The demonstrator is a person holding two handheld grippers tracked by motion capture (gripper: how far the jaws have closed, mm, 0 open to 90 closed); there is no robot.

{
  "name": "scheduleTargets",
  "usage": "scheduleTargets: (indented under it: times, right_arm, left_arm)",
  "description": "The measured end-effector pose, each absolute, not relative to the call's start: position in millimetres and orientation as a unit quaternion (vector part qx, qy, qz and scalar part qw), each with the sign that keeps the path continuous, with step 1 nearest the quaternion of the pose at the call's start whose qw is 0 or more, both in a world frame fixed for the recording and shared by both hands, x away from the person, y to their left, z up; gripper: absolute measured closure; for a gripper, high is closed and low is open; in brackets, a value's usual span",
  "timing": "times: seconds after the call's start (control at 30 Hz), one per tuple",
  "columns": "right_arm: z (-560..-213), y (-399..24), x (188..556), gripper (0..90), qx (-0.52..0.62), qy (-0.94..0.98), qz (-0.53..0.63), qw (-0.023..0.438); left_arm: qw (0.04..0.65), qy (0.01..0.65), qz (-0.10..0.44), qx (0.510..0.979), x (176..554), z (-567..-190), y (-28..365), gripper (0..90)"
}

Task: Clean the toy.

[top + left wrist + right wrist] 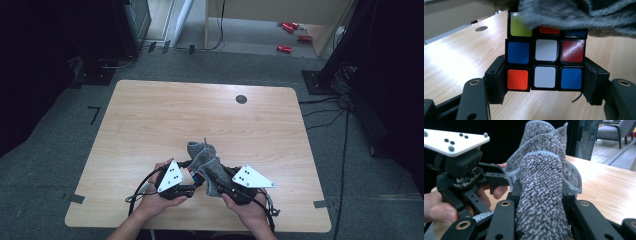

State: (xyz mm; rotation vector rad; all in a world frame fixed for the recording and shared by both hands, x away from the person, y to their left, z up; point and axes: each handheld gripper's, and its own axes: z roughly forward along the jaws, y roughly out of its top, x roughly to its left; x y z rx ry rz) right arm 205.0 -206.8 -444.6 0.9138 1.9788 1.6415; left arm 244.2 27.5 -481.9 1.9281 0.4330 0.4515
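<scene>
A scrambled colour cube (pixel 545 62) sits clamped between the pads of my left gripper (pixel 545 80), held above the wooden table (pixel 454 57). A grey fluffy cloth (pixel 574 15) hangs over the cube's top row. In the right gripper view, my right gripper (pixel 540 195) is shut on that cloth (pixel 541 182), which bulges up between its jaws. The left gripper (pixel 499 178) stands just beside the cloth, in a person's hand (pixel 439 207). From above, both grippers meet near the table's front edge: left gripper (pixel 192 181), right gripper (pixel 217 182), cloth (pixel 205 157) and cube (pixel 196 178) between them.
A dark round grommet (pixel 241 99) sits in the table (pixel 150 120) at the far right. Red items (pixel 290 35) lie on the floor beyond. Dark stands and cables (pixel 340 115) flank the table's right side.
</scene>
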Motion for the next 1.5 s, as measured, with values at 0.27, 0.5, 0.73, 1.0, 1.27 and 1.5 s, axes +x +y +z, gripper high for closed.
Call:
scheduleTargets:
  times: [0.27, 0.5, 0.73, 1.0, 1.27, 1.5]
  right_arm:
    - [-452, -221, 215, 66.2, 0.363, 0.69, 0.606, 0.159]
    - [-461, -234, 226, 66.2, 0.401, 0.693, 0.579, 0.152]
    - [-446, -231, 217, 65.9, 0.379, 0.678, 0.61, 0.158]
    - [-455, -226, 220, 65.5, 0.384, 0.682, 0.607, 0.139]
    - [-464, -241, 229, 65.4, 0.428, 0.677, 0.58, 0.148]
    - [-446, -223, 214, 64.8, 0.363, 0.678, 0.623, 0.145]
  left_arm:
    - [0.543, 0.176, 0.181, 0.801, 244, -479, 31, 34.3]
    - [0.56, 0.18, 0.174, 0.79, 246, -476, 37, 34.5]
    - [0.531, 0.169, 0.179, 0.811, 244, -481, 29, 34.5]
    - [0.551, 0.159, 0.172, 0.801, 241, -476, 32, 34.5]
    - [0.553, 0.167, 0.176, 0.797, 244, -474, 34, 34.5]
    - [0.538, 0.157, 0.181, 0.808, 241, -478, 29, 34.5]
